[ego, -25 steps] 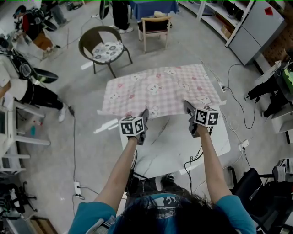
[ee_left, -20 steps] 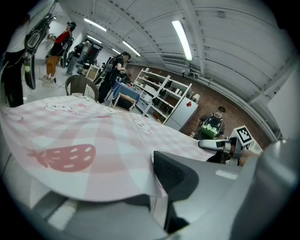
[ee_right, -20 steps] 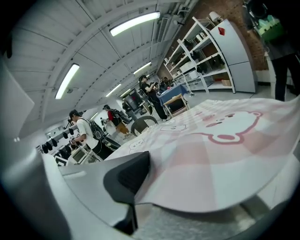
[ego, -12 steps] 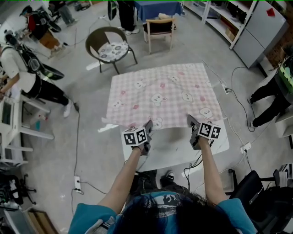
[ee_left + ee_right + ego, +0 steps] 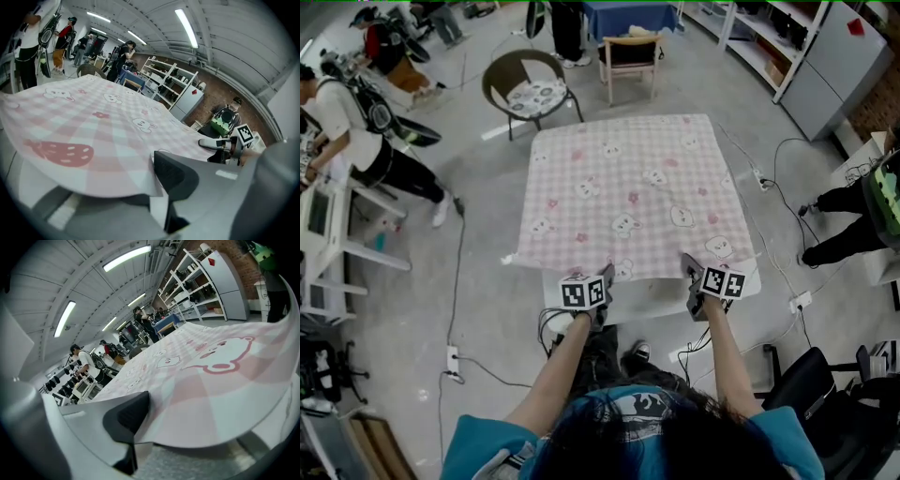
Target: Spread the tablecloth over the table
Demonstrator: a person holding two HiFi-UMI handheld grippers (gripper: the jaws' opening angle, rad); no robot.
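Tablecloth (image 5: 628, 192), pink check with a bear print, lies over most of the table (image 5: 652, 289). Only a white strip of the top along the table's near edge is bare. The cloth's left side overhangs the table's left edge, and its near-left corner hangs free off the table. The far hem reaches about as far as the table's far edge.

Left gripper (image 5: 606, 274) is at the table's near edge, left of centre. Its jaws are closed on the cloth's near hem, with the upper pad on top of the fabric and the lower jaw under it. Right gripper (image 5: 688, 264) is at the same edge, right of centre, and is pinched on the hem the same way, close to a bear print. Both point across the table away from the person and tilt downward. At the grippers the hem is held slightly above the tabletop rather than lying on it.

Around the table:
- A round chair (image 5: 525, 86) with a patterned cushion stands beyond the far-left corner.
- A wooden chair (image 5: 628, 56) stands beyond the far edge.
- White shelving (image 5: 759, 42) stands further out past the far-right corner.
- A power strip (image 5: 452, 359) lies on the floor off the near-left corner.
- A standing person (image 5: 356, 122) is well off the left side.
- A seated person (image 5: 848, 197) is off the right side.
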